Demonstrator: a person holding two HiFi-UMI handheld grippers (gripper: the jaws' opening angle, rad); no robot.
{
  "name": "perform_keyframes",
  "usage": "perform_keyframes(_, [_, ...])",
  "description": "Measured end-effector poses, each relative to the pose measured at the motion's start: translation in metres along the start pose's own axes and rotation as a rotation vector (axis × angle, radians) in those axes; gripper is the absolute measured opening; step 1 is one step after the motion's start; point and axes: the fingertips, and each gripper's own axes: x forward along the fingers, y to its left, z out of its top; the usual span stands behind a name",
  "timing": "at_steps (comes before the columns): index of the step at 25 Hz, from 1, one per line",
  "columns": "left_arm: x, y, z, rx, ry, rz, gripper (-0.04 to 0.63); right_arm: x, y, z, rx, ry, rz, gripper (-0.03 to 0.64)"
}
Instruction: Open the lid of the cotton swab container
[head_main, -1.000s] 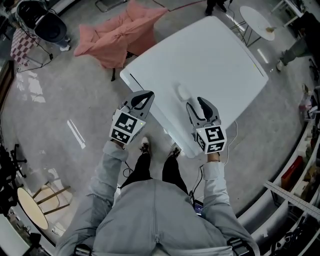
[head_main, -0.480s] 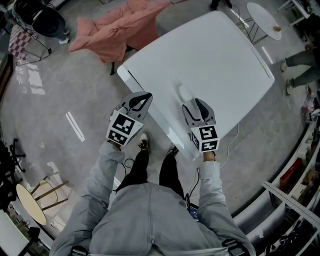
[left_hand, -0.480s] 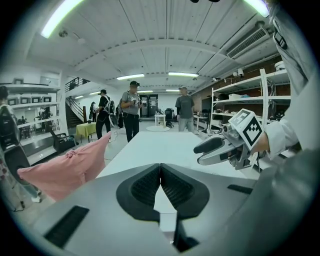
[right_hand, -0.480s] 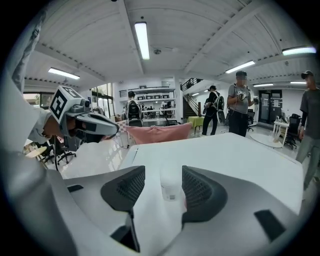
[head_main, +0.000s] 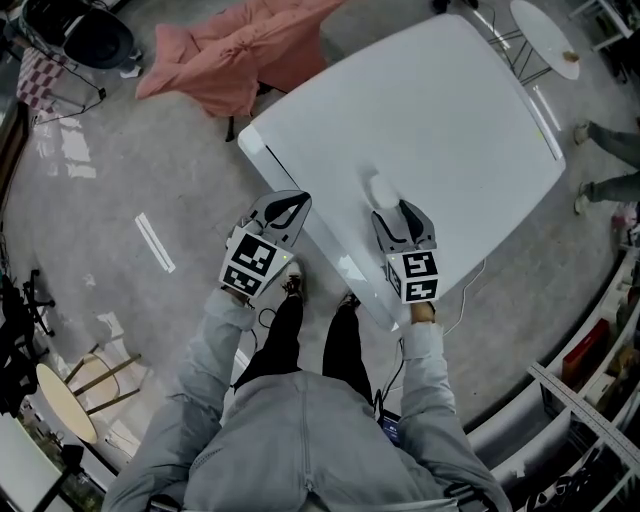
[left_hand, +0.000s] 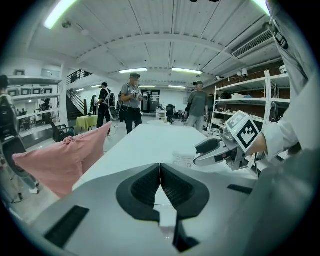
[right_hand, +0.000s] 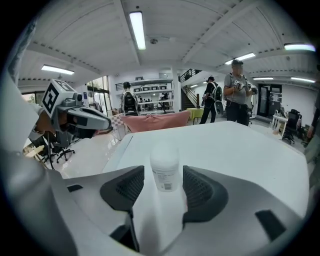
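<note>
The cotton swab container (head_main: 383, 190) is a small white tub with a white lid, upright on the white table (head_main: 450, 110) near its front edge. My right gripper (head_main: 401, 213) is right behind it. In the right gripper view the container (right_hand: 164, 160) stands between the tips of my right gripper (right_hand: 163, 194), whose jaws are opening, with a thin gap on each side. My left gripper (head_main: 285, 206) hovers off the table's left edge, shut and empty. In the left gripper view the pads of my left gripper (left_hand: 160, 172) meet, and the container (left_hand: 183, 159) shows beyond them.
A pink cloth (head_main: 235, 50) is draped over a chair past the table's far left corner. A small round table (head_main: 545, 35) stands at the upper right. Several people (left_hand: 132, 102) stand beyond the table's far end. Shelving (left_hand: 240, 100) lines the right side.
My right gripper has moved forward until the container is between its fingertips, and its jaws have spread wider. The left gripper stays shut beside the table edge.
</note>
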Motion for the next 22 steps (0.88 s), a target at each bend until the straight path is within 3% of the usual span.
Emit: perform_keyframes(22, [0.024,0.018,-0.020,-0.008,0.039,-0.025,0.023,0.050,-0.012,-0.006,0.017,0.020,0.003,0.236])
